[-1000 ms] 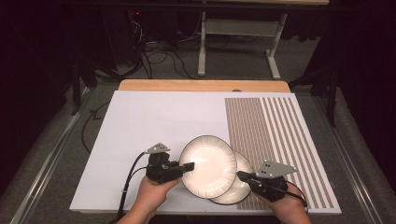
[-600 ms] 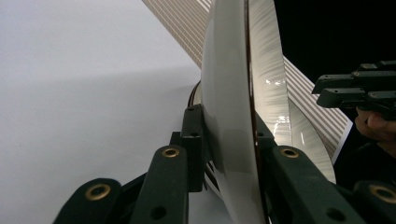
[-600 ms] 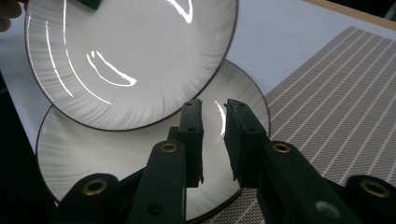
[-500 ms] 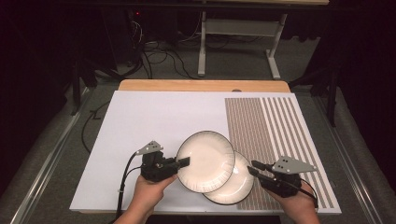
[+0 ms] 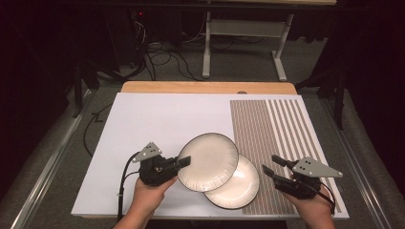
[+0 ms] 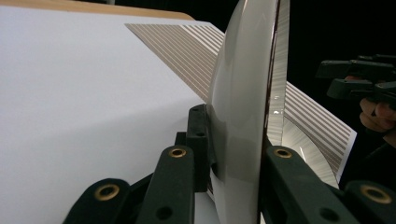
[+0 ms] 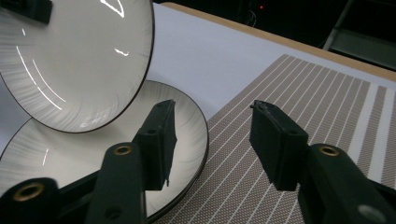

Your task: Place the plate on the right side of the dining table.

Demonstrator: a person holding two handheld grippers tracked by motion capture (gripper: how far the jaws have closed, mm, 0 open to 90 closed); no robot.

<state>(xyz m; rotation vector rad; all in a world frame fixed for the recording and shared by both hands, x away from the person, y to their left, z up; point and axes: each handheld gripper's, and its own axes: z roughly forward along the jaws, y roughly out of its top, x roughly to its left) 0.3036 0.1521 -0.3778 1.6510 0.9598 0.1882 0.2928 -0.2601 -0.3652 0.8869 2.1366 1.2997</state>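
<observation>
Right tool (image 5: 273, 165) has drawn back, opening, apparently off lower plate (image 5: 237, 186).

The upper plate (image 5: 208, 161) and the lower plate (image 5: 237, 187) look like glazed ceramic, glossy and smooth, with bright glints and fine brushed grey streaks near their dark rims. The hand-held gripper (image 7: 212, 140) has matt black plastic jaws with brass-coloured rivets. The desk (image 5: 153, 119) top is matt white, its far edge bare wood

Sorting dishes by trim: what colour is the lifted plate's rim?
Dark, near-black rim on the round white ceramic plate; clearest in the high view.
</observation>
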